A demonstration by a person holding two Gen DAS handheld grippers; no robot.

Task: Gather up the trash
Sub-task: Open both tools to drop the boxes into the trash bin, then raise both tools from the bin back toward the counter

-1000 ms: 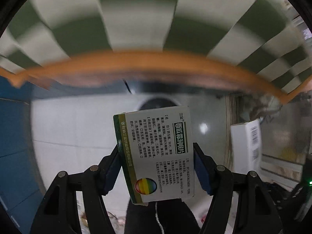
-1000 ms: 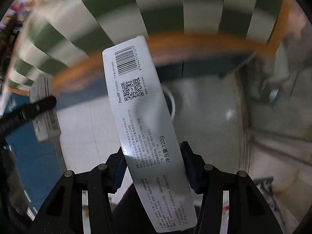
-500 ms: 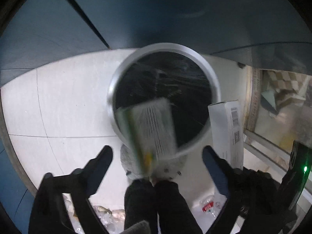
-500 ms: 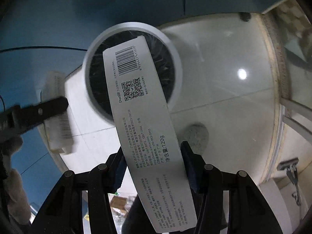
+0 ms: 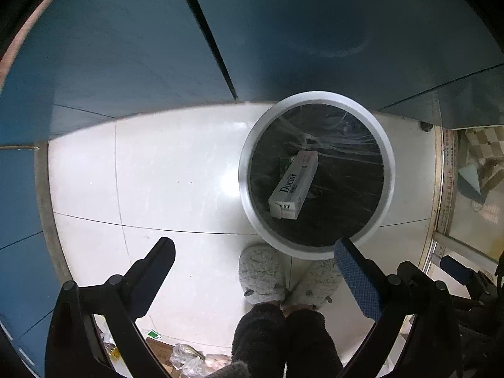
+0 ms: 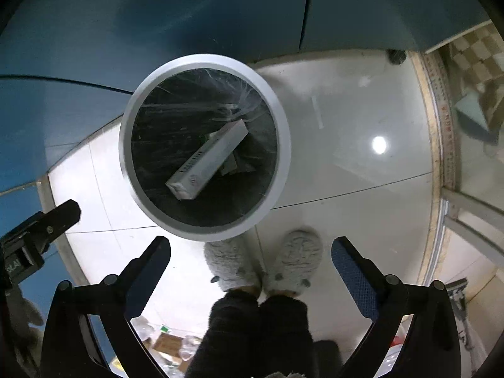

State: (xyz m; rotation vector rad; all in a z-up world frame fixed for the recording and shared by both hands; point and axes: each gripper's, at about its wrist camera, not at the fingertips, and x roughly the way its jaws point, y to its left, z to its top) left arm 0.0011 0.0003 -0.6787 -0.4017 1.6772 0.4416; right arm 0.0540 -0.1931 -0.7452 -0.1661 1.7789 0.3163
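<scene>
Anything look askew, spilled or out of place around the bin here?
Nothing stands out. The long white box lies slanted inside the lined bin, where trash belongs. Some wrappers and packaging sit on the floor behind the person's slippers.

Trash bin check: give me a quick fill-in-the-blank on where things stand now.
1. The long white box printed "Doctor" lies inside the round ____.
2. The left gripper holds ____ between its fingers.
3. The right gripper's jaws stand ____.
4. The fuzzy slippers stand on the ____ tiled floor.

Missing words: trash bin; nothing; open; white
</scene>
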